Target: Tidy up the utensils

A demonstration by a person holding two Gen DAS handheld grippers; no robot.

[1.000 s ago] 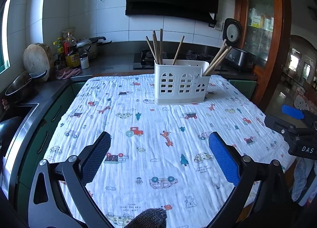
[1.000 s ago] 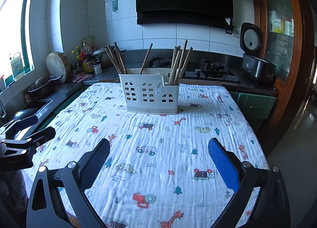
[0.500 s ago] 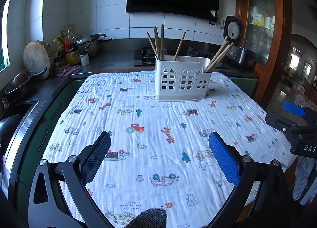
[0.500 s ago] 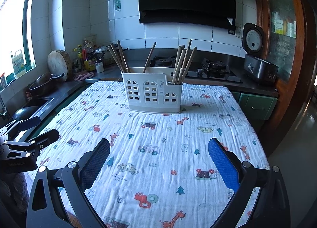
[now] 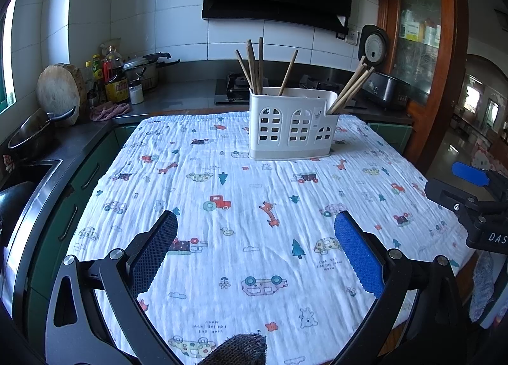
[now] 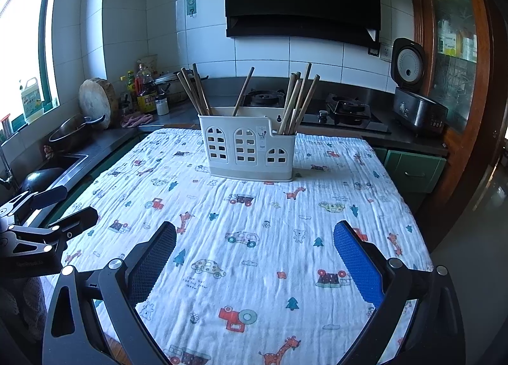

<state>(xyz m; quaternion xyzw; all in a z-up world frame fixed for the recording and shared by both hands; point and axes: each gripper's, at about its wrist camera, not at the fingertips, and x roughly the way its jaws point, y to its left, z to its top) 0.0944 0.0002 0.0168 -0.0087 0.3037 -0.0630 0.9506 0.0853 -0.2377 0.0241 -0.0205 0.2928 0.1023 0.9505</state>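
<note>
Table (image 5: 403, 323) under a white cloth (image 5: 241, 238) printed with small cars, trucks, trees and giraffes; bare wooden edge just visible at lower right of the left wrist view. Cloth lightly wrinkled, spread across almost the whole top, filling the middle and lower frame in both views. White plastic utensil holder (image 5: 293, 125) standing upright on the cloth toward the far edge, above centre of frame, arched window cut-outs facing the cameras. Wooden chopsticks (image 5: 255, 66) leaning inside it: a bunch in the left compartment, one in the middle, a bunch in the lower right compartment.
</note>
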